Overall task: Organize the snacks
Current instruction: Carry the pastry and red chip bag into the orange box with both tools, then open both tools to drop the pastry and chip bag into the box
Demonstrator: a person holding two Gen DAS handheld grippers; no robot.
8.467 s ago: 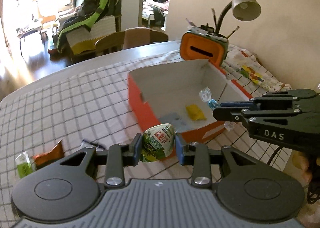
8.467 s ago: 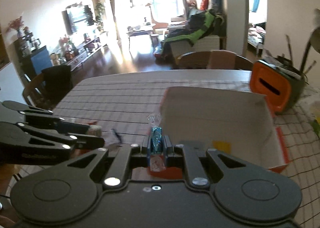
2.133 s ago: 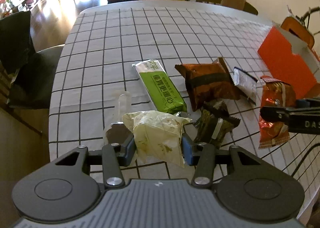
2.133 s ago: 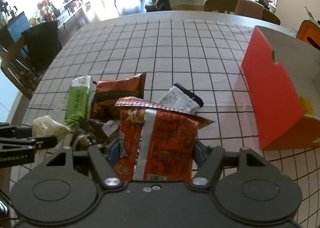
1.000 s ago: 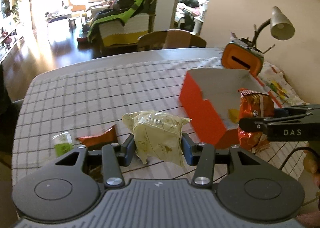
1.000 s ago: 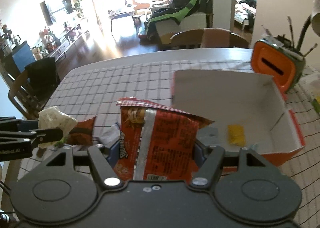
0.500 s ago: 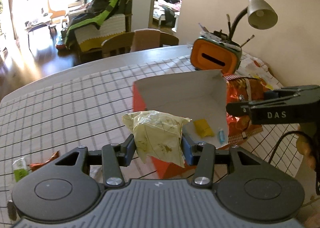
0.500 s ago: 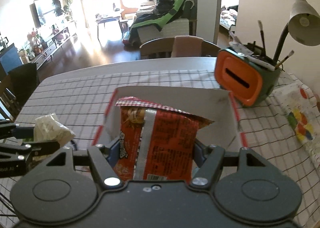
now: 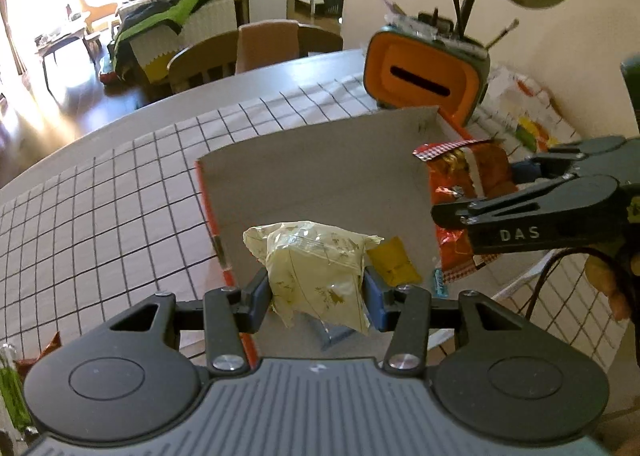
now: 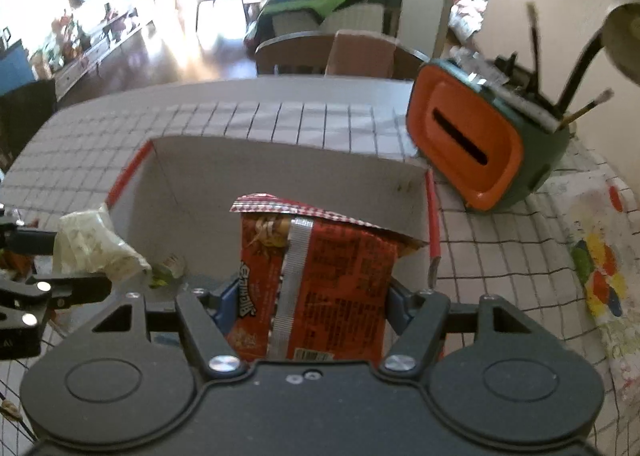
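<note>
Green packet (image 9: 9, 396) cut off at left edge.

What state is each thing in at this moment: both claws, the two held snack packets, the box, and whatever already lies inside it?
Left claw: shut on the pale yellow packet.
Pale yellow packet: sealed, crumpled, held over the box.
Right claw: shut on the red snack bag.
Red snack bag: sealed, upright, held over the box.
Box: open-topped, upright on the checked tablecloth.
Yellow sachet: lying flat on the box floor.
</note>
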